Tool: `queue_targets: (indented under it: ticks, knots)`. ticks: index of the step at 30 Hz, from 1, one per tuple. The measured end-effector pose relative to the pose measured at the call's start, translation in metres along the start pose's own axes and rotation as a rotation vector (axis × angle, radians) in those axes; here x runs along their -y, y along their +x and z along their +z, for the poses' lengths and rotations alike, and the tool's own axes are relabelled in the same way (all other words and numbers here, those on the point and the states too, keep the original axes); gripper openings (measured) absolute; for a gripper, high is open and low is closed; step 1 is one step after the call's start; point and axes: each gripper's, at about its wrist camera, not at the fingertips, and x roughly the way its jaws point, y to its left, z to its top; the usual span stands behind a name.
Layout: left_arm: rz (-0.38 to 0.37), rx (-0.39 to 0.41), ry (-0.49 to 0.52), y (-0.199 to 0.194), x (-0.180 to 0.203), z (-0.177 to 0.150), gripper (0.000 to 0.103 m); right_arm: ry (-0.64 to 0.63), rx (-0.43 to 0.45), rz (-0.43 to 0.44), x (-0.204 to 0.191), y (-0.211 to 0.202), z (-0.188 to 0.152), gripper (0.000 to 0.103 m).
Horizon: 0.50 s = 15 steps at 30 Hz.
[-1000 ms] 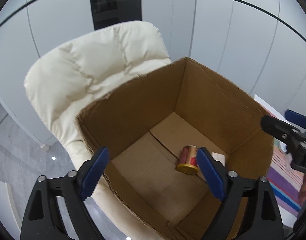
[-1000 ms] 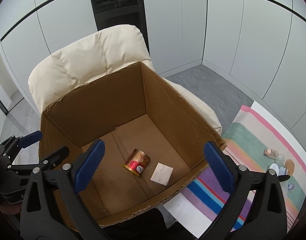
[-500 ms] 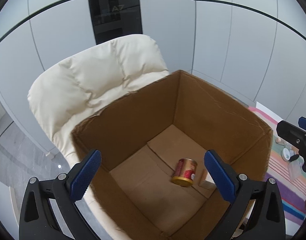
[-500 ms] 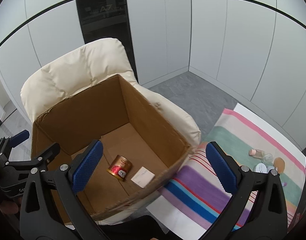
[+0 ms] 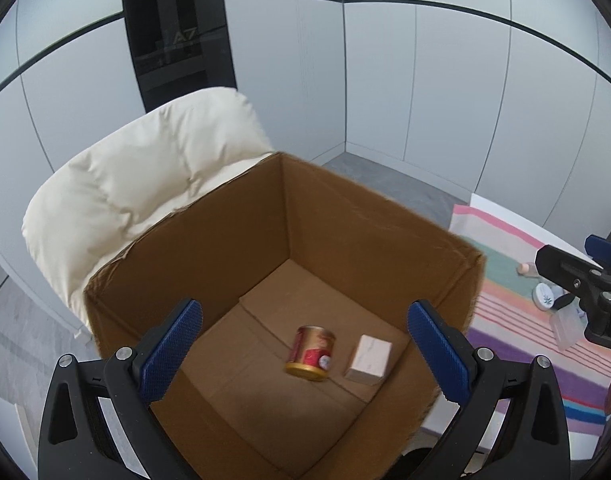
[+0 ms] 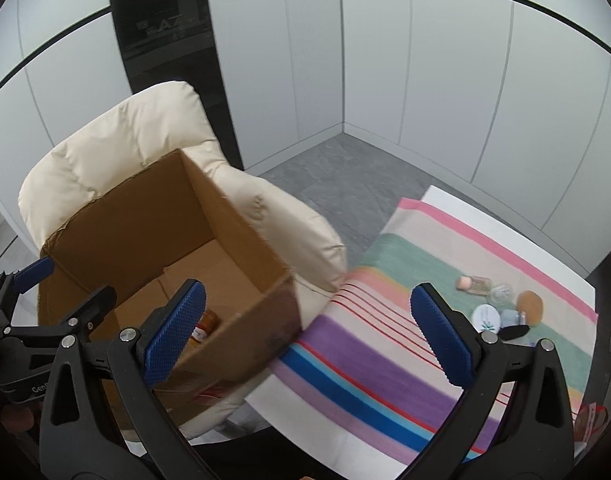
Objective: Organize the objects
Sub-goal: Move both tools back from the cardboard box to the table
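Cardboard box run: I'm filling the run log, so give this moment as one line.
left claw: open, empty | right claw: open, empty | cardboard box: red can, small white box | next: striped cloth items

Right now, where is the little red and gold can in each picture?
Left wrist view: the red and gold tin can lies on the floor of the brown cardboard box, beside a small pale carton.
Right wrist view: the can peeks out behind the left blue pad.
Shared landmark: the box.
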Motion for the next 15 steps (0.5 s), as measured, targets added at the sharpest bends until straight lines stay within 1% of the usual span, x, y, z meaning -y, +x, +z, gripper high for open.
queue_targets:
  ticks: [12, 15]
  knots:
    - [-0.073, 0.025, 0.049, -0.005, 0.053, 0.008, 0.103, 0.055, -0.004, -0.052, 0.049, -0.013, -0.012, 0.103]
    - [-0.075, 0.03, 0.069, -0.005, 0.066, 0.009, 0.103, 0.065, -0.007, -0.069, 0.061, -0.015, -0.016, 0.103]
